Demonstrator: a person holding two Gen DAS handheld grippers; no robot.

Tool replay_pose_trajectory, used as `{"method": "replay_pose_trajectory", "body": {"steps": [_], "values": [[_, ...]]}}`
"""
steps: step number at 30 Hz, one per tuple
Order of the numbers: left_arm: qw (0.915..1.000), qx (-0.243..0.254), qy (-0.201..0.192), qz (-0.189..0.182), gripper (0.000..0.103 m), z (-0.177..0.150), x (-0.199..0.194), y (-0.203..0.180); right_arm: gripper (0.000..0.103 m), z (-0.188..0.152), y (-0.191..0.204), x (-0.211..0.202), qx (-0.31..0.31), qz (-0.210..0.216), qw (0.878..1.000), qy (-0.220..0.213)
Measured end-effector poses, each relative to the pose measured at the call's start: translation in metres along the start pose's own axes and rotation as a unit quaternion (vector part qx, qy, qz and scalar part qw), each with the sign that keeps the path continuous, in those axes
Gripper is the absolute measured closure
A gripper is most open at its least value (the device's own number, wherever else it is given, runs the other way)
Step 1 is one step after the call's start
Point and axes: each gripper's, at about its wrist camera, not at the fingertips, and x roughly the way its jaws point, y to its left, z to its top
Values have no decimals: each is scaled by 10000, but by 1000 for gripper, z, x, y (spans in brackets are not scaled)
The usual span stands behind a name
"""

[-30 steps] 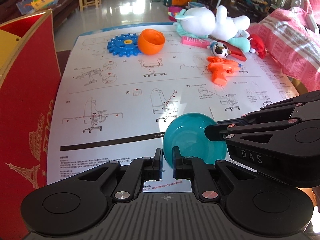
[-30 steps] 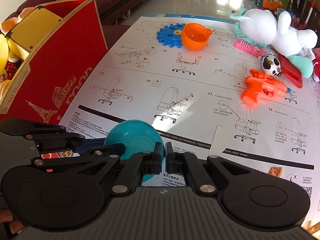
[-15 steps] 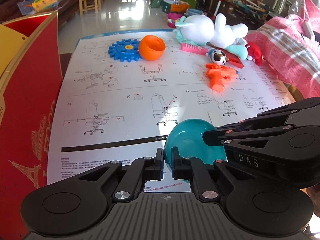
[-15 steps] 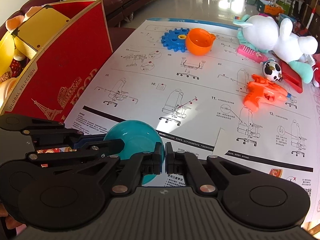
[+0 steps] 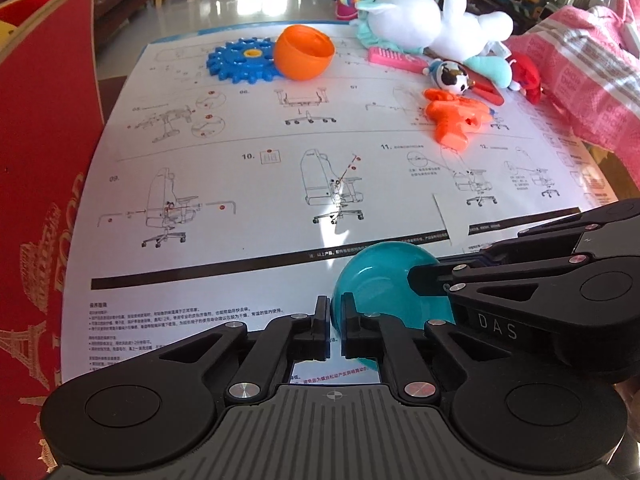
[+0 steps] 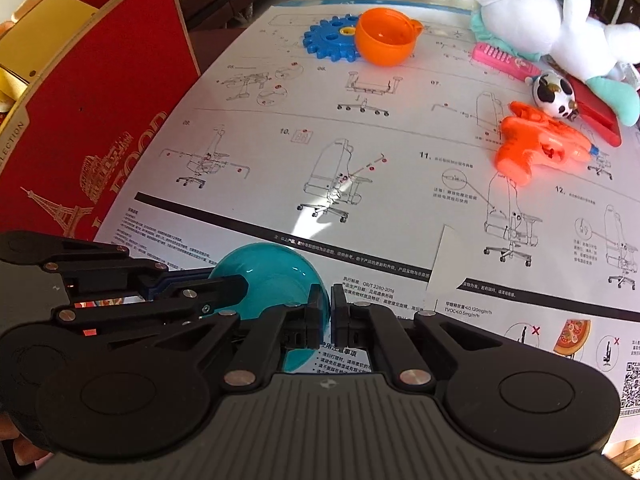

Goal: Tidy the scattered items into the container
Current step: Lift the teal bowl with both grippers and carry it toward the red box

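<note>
A teal bowl (image 5: 380, 280) is held between both grippers just above the white instruction sheet (image 5: 280, 168). My left gripper (image 5: 336, 320) is shut on its rim. My right gripper (image 6: 330, 308) is shut on the rim of the same bowl (image 6: 268, 276) from the other side. The red container box (image 6: 100, 120) stands at the left, and it also shows in the left wrist view (image 5: 44, 160). Scattered at the far end lie an orange bowl (image 5: 304, 54), a blue gear (image 5: 242, 60), an orange water gun (image 5: 454, 116), a cow ball (image 5: 450, 76) and a white plush (image 5: 432, 20).
A pink comb (image 6: 504, 60) and a red flat piece (image 6: 596, 116) lie by the plush. A pink checked cloth (image 5: 580, 80) covers the right edge. Chairs, a sofa and toy clutter stand beyond the table.
Both grippers have lifted the teal bowl together and tipped it so its round outside faces the cameras. The far toys have not moved.
</note>
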Motion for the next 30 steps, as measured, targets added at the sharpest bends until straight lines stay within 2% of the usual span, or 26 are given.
{"method": "replay_pose_trajectory", "body": {"steps": [3,5,7,9,10,13,19,24,30], "values": [[9998,67,163,-93,101,-3,7,0,99,-3,-2,5,-16,-9,10000,30],[9995,61,276,-123,90,-5,9,0,98,-3,-3,8,-12,-18,10000,20],[9993,78,339,-110,86,-7,10,0,98,-2,-6,11,47,3,10000,46],[9991,115,394,-102,89,-7,13,-1,97,-2,-6,13,58,37,10000,56],[9990,143,408,-92,98,-7,13,-2,97,-1,-6,13,45,80,9999,48],[9990,185,401,-9,99,-8,14,-4,96,0,-6,13,33,127,9999,59],[9993,66,362,-93,103,-6,13,-2,90,0,-16,20,380,333,9984,251],[9990,125,417,55,103,-7,14,-3,95,1,-5,12,97,216,9995,210],[9995,181,206,140,103,-2,-1,-4,95,6,5,-2,-89,62,9999,26]]}}
